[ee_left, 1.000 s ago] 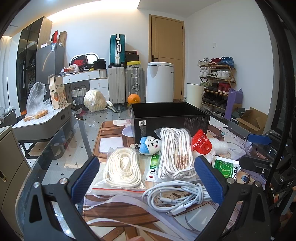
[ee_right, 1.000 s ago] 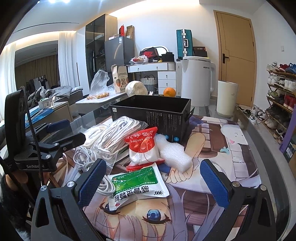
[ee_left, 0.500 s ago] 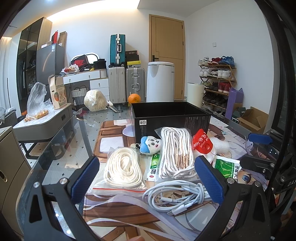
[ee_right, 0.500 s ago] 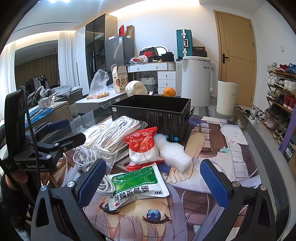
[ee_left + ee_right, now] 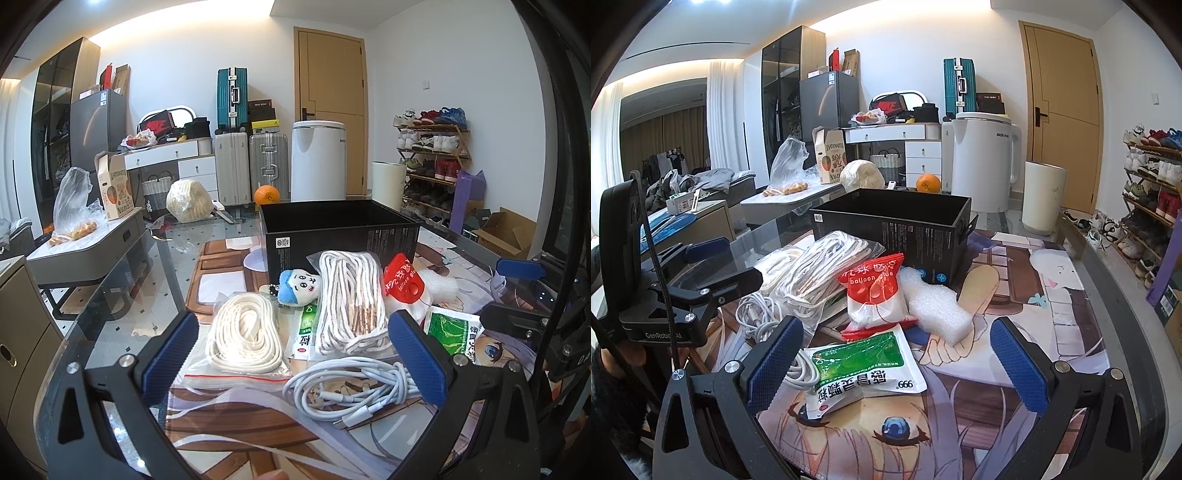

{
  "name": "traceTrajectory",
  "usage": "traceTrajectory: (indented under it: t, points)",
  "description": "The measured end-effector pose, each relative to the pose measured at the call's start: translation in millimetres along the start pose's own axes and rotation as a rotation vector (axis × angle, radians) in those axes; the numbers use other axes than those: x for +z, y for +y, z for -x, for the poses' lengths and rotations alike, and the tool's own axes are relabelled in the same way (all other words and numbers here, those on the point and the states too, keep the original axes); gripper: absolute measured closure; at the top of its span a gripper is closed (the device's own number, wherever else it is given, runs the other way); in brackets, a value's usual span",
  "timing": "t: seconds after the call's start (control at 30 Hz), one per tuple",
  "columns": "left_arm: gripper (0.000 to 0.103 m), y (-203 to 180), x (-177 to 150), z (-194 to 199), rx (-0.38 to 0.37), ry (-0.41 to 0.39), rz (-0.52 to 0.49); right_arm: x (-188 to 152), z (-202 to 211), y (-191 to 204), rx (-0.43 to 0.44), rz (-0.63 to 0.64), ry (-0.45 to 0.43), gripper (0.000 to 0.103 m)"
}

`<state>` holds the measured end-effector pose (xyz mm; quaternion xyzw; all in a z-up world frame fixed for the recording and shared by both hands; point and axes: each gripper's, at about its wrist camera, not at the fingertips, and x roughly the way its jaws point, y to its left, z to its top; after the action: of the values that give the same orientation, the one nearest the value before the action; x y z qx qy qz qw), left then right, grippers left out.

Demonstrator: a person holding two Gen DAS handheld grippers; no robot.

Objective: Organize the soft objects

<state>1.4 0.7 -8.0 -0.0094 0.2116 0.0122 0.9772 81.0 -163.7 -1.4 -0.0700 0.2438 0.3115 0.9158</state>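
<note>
Clutter sits in a loose pile just in front of the open black cardboard box, and nothing from it is in the box that we can see. We hold both claws spread wide and empty: the left gripper hovers over the tangled white charging cable and the coil of white rope in a clear zip bag, while the right gripper frames the green-and-white foil sachet.

We judge the step in hand to be choosing a first piece and lifting it into the box. To do that well, we should take one item at a time, starting from an edge of the pile. The sachet is flat, so we should pinch it by a raised corner. The cable will probably trail loops, so we should grip it through the middle of the bundle. Beyond lie the bundle of white-and-tan striped cord, the red-topped bag of balloon glue, the white foam block and the small blue-capped plush doll.

All rest on an anime-printed mat over a glass tabletop. Behind it the room is crowded with suitcases, a shoe rack, a white bin and a wooden door.
</note>
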Motion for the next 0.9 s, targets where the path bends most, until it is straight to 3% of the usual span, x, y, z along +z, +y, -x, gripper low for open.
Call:
traceTrajectory:
  t: [0.6,0.9]
  points:
    - [0.000,1,7,10,0.024,0.015,-0.033,2,-6,2,0.044,0.084,0.103,0.000]
    - [0.000,-6,1,14,-0.023,0.059,-0.047,-9,-15,13,0.096,0.151,0.194,0.000]
